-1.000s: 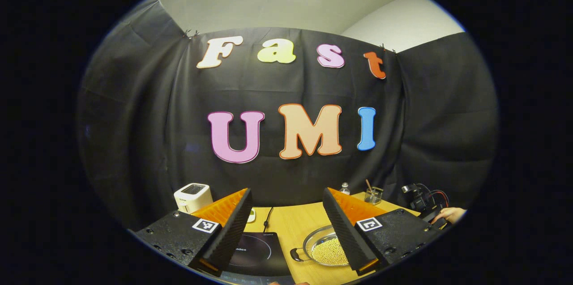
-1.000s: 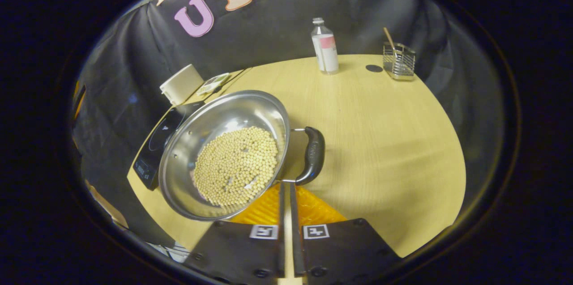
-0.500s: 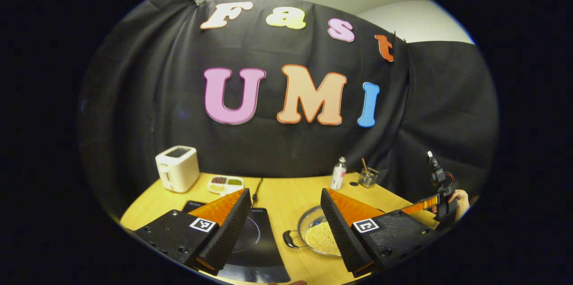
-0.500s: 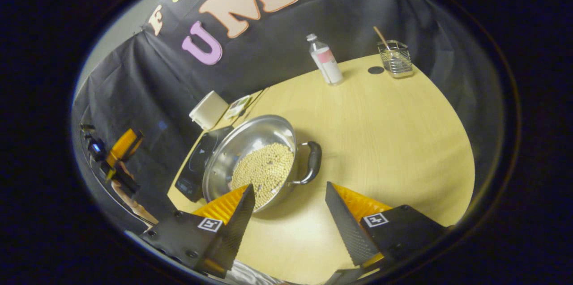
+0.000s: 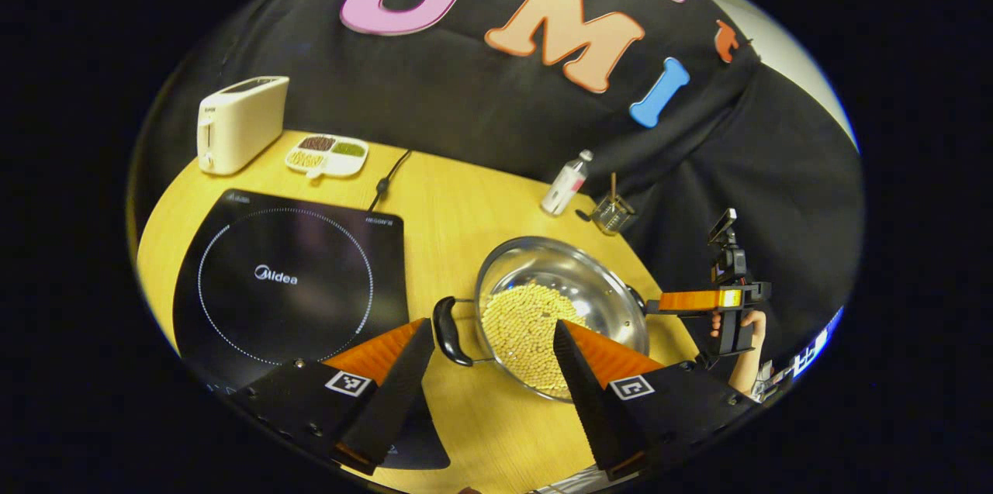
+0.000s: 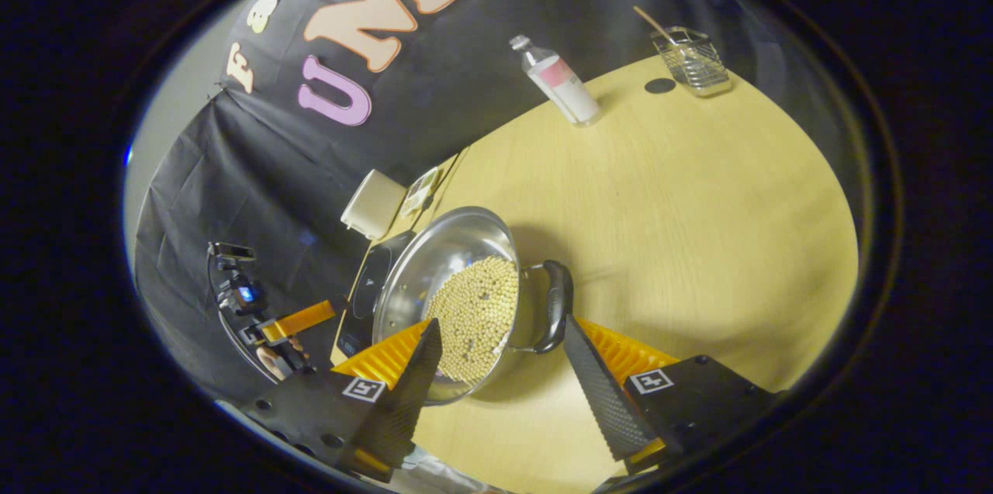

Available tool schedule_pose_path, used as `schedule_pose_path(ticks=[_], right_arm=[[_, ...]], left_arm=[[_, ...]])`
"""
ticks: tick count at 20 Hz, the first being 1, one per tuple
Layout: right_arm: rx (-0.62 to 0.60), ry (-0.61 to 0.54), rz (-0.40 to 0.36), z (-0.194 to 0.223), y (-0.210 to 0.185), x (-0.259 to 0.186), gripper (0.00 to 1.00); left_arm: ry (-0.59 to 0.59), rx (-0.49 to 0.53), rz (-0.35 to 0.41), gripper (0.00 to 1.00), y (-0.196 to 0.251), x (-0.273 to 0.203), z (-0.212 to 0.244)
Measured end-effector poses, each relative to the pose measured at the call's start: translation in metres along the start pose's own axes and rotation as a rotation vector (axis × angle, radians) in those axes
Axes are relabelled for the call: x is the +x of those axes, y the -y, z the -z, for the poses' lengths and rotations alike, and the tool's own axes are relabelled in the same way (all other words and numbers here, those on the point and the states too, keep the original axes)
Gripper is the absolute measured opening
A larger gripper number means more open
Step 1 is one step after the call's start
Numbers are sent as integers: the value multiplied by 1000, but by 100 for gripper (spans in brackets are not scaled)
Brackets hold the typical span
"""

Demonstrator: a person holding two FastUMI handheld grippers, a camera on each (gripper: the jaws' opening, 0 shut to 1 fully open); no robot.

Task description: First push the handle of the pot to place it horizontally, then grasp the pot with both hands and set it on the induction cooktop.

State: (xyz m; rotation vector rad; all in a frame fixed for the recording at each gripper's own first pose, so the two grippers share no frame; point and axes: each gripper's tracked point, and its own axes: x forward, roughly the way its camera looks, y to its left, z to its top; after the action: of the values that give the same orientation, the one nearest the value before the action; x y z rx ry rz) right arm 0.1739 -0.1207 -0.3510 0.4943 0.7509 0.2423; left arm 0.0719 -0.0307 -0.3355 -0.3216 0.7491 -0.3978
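Centrally, the steel pot (image 5: 562, 308) is sitting on the wooden table (image 5: 458, 215), holding a layer of pale round beans (image 5: 527, 331). In the left gripper view, its black near handle (image 5: 446, 331) is lying at the pot's 9 o'clock side, and the induction cooktop (image 5: 287, 277) is lying flat on the table further toward 9 o'clock, just beside but apart from the pot.

The left gripper (image 5: 489, 378) is hovering with its fingers spread wide, nothing between them; the near handle is showing in the gap close to the left finger, contact not determinable.

In the right gripper view, the pot (image 6: 450, 277) is showing its other black handle (image 6: 555, 308) at 3 o'clock of the bowl. The right gripper (image 6: 504, 378) is also hanging with fingers parted and empty, that handle sitting just above the gap.

Outward: a white toaster (image 5: 237, 122) and a divided dish (image 5: 326, 154) are standing at 11 o'clock of the cooktop. A bottle (image 6: 558, 83) and a wire holder (image 6: 690, 60) are standing at the table's far edge, toward 12 to 1 o'clock in the right gripper view.
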Motion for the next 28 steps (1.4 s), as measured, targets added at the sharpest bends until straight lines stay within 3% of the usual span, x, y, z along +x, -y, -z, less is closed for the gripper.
schedule_pose_path(ticks=[9, 10, 13, 14, 15, 19, 20, 21, 27, 28], right_arm=[[37, -18, -9, -3, 5, 18, 98], [36, -18, -9, -2, 6, 21, 98], [43, -17, -11, -4, 7, 28, 98], [47, -18, -16, -3, 6, 31, 98], [48, -18, -19, -3, 5, 32, 98], [42, -20, -16, -3, 7, 39, 98], [40, -16, -11, -3, 8, 38, 82], [44, -21, -14, -2, 8, 38, 80], [43, -42, 13, 3, 20, 54, 80], [40, -45, 19, 4, 21, 56, 91]], left_arm=[[-134, -65, -53, 96, -30, 36, 20], [-117, -55, -50, 89, -31, 40, 16], [-134, -56, -35, 94, -24, 44, 17], [-133, -58, -27, 88, -21, 47, 17], [-141, -65, -18, 94, -18, 49, 18], [-176, -93, 10, 94, -8, 60, 24], [-183, -98, 15, 94, -6, 64, 27], [-191, -102, 12, 94, -5, 66, 27], [-196, -66, -54, 91, -13, 80, 24], [-198, -57, -65, 87, -14, 82, 23]])
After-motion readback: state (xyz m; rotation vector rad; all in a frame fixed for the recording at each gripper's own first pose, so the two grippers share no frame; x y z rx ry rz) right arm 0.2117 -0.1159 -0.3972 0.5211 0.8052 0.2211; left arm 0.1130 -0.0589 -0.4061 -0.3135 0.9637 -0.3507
